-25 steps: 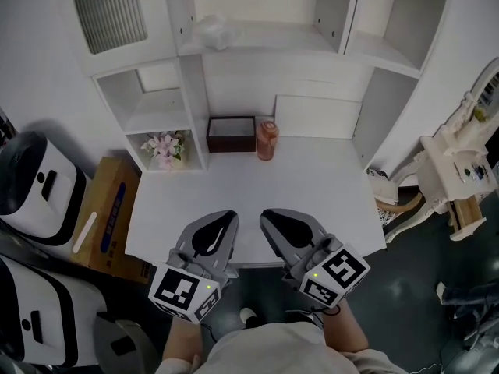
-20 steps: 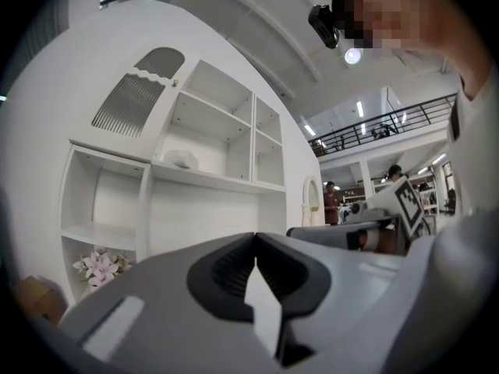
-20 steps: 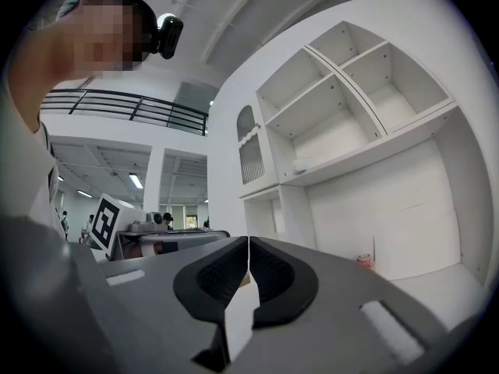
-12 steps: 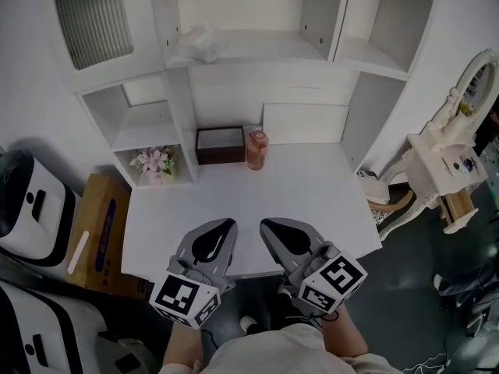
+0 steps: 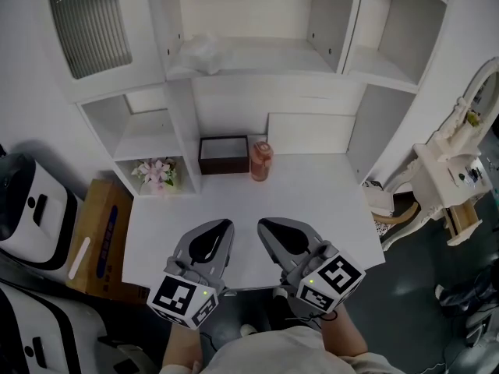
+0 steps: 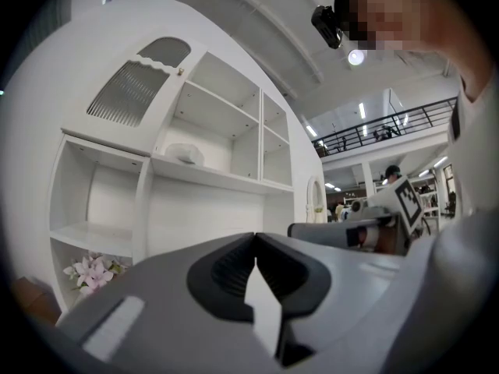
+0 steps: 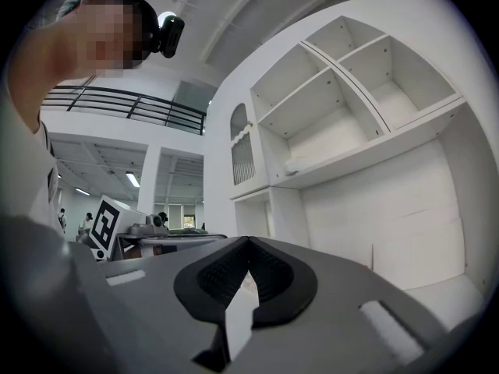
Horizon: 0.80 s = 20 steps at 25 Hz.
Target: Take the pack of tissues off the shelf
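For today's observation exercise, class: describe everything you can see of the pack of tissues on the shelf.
The pack of tissues is a small, whitish, soft-looking bundle. Its wrapping is crumpled and slightly glossy, like thin plastic. It lies on the wide white shelf, at the left end and close to the upright partition. Only the shelf touches it, and nothing else is seen lying on that shelf.

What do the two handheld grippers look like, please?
The left gripper and right gripper are grey, tapering shells with black ribbed pads lining the jaws. Each carries a white cube with black square markers and a small green light.
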### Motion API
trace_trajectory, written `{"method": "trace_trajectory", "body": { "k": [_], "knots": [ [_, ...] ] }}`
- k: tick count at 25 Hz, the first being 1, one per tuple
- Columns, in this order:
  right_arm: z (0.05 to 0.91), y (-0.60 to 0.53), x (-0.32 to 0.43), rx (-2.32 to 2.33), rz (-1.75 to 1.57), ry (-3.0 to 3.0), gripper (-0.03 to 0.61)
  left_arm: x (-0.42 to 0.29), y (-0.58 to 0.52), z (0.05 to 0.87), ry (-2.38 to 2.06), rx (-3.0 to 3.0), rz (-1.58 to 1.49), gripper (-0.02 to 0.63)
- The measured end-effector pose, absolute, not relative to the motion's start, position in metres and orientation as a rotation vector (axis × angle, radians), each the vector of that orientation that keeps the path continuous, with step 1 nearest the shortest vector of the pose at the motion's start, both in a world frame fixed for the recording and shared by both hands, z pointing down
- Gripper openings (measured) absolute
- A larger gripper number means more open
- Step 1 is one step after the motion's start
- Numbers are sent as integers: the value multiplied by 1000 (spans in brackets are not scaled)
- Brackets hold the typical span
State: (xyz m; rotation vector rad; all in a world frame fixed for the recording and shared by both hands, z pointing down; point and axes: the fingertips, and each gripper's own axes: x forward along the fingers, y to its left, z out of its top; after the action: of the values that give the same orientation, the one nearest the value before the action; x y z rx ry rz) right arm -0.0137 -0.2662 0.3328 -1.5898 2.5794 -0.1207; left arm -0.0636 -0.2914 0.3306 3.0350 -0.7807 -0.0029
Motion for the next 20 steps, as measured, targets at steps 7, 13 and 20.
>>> {"method": "trace_trajectory", "body": {
  "k": [7,13,20],
  "knots": [
    [323,-300,-1,-1528,-107,2613,2,-51,-320,324,-847,3033,0,2],
    [316,-329,9,-1452,-99,2672,2,-43,-347,315,-953,3002,-18,2],
    [308,-352,27,-1370,-97,2702,2,-29,-368,306,-1050,2974,-20,2]
  ]
}}
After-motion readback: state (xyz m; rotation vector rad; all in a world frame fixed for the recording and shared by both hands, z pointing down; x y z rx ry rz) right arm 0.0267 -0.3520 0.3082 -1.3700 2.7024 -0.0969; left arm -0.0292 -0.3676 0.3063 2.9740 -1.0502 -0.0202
